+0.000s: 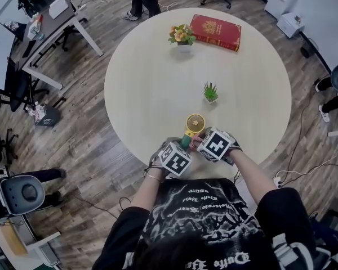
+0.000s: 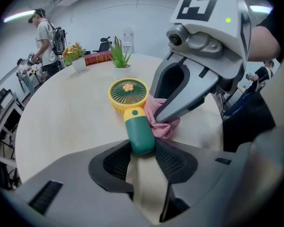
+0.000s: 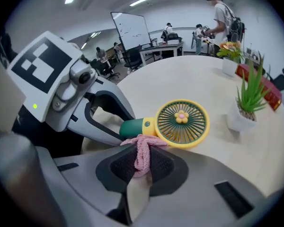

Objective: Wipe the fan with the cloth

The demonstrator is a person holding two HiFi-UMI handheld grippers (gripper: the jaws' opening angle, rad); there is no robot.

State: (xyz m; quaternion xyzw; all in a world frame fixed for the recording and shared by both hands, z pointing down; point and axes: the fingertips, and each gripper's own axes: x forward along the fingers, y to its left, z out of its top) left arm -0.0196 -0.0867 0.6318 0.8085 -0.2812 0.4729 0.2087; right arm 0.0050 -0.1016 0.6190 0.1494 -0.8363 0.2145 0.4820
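A small handheld fan (image 3: 182, 123), its round yellow grille set on a stubby dark green plastic handle, lies flat near the front edge of a round pale wooden table (image 1: 158, 83), grille pointing away from the person. The left gripper (image 2: 143, 148) has its jaws closed on the butt of the green handle and pins the fan in place. The right gripper (image 3: 143, 157) pinches a fold of pink knitted cloth (image 3: 143, 152) between its pads, the free end draped where handle meets grille.

The fan looks light and rigid, with smooth plastic that may slide on the tabletop unless it is braced. The thin grille ribs and the small flower-shaped hub seem the fragile parts, so the solid handle is judged the safe place to hold. The cloth is soft and limp, and a short pinch near its bunched middle should leave enough hanging to sweep the grille.

Beyond the fan stand a spiky green plant in a white pot (image 1: 210, 93), a pot of orange and yellow flowers (image 1: 182, 35) and a red hardback book (image 1: 216, 31).
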